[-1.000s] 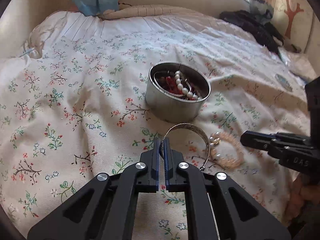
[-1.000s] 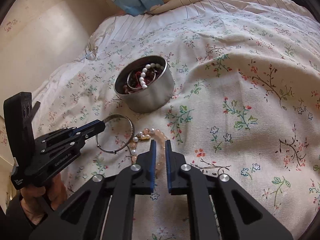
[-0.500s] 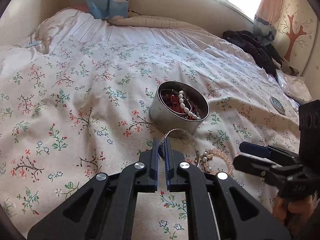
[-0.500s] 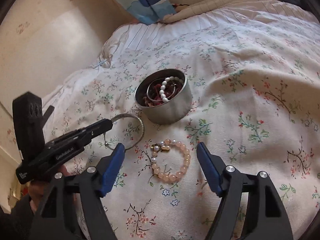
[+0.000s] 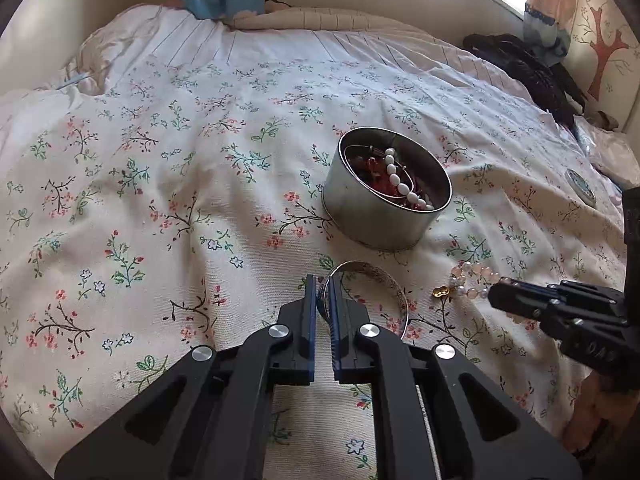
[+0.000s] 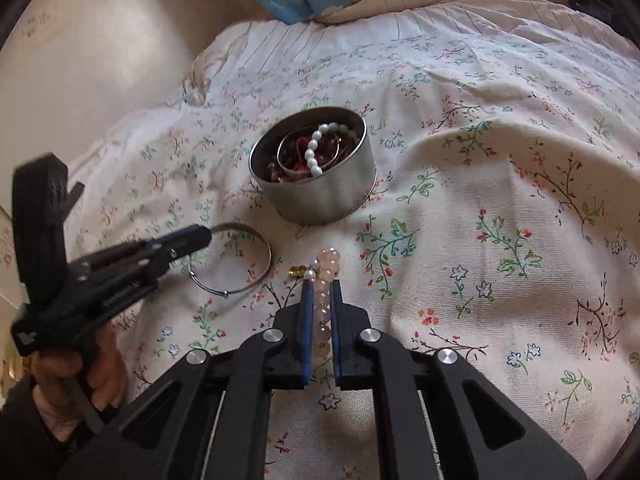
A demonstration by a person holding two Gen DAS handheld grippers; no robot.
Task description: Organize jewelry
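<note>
While both tools work low over the floral bedsheet (image 5: 160, 184), left gripper (image 5: 324, 292) pinches the thin silver bangle (image 5: 384, 280) at its near rim. Round metal tin (image 5: 376, 216), at 12 o'clock from the bangle, holds white beads and red pieces. Right gripper (image 6: 320, 292) is clamped on the pink bead bracelet (image 6: 326, 272), tin at its 12 o'clock.

Left claw (image 5: 324, 294) around silver bangle (image 5: 374, 280)
</note>
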